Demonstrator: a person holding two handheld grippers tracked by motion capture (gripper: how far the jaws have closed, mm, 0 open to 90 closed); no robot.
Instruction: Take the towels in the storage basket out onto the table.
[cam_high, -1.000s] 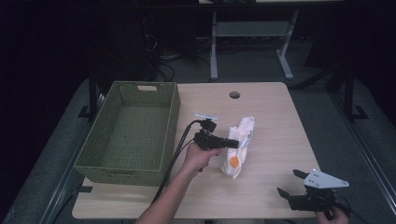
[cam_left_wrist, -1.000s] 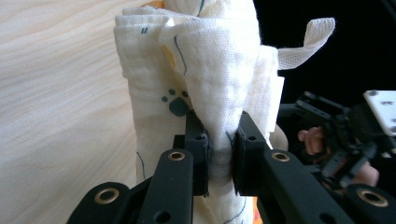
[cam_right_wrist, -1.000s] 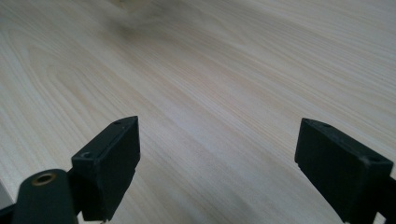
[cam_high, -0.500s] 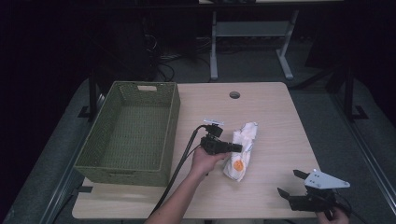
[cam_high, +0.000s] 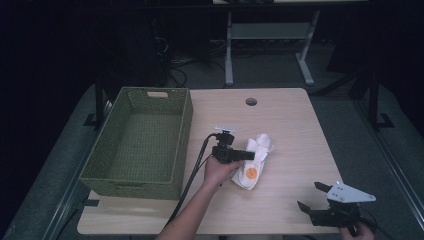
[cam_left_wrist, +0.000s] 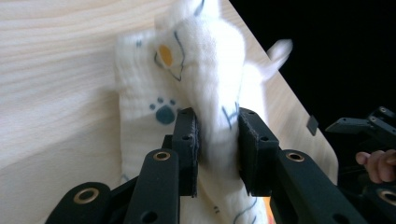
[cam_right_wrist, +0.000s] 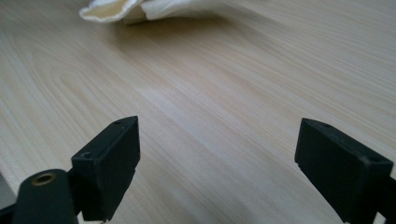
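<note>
White printed cloth (cam_left_wrist: 205, 93) lies mid-counter (cam_high: 295, 125), a fold pinched in the left gripper (cam_left_wrist: 215, 140) jaws; right gripper (cam_right_wrist: 219, 154) idles spread near the front-right corner. Thin hold; lifting could slip it.

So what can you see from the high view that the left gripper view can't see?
The high view alone takes in the green woven basket, the round hole in the table and the person's forearm. The left gripper view alone brings out the blue paw print on the white cloth and a fold of it pinched between the left gripper jaws. Both show the cloth, the wooden table and the right gripper nearby.
</note>
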